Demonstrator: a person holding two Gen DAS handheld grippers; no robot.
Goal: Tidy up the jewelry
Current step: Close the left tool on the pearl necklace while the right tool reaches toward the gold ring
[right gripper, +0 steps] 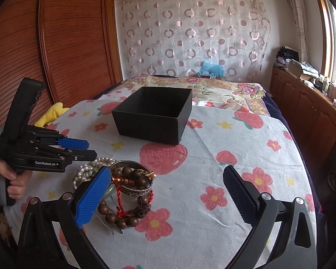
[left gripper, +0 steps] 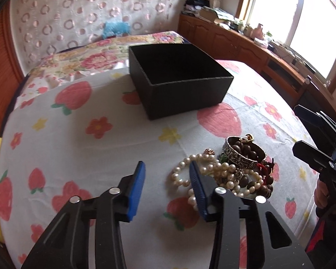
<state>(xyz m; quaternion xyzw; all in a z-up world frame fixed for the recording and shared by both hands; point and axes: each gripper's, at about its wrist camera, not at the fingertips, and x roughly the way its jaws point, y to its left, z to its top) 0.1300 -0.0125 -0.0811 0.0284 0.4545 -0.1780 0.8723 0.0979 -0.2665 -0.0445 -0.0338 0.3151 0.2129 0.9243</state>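
Observation:
A pile of jewelry lies on the strawberry-print blanket (left gripper: 123,152): a pearl bracelet (left gripper: 181,164), a silver patterned bangle (left gripper: 242,157) and brown wooden beads (right gripper: 123,219) on a red cord. Beyond it stands an open, empty black box (left gripper: 181,89) (right gripper: 145,123). My left gripper (left gripper: 166,167) (right gripper: 90,148) hovers at the pile's left edge with nothing between its blue pads; its right finger (left gripper: 197,186) covers part of the pearls. My right gripper (right gripper: 168,172) (left gripper: 299,130) stands wide open, its left pad (right gripper: 94,197) beside the bangle (right gripper: 134,189), gripping nothing.
A yellow plush toy (right gripper: 53,109) lies at the bed's left edge by a wooden sliding door (right gripper: 67,44). A cluttered wooden cabinet (left gripper: 246,42) runs under the window on the right. A floral quilt (right gripper: 212,89) covers the bed's far end. A hand (right gripper: 13,179) holds the left gripper.

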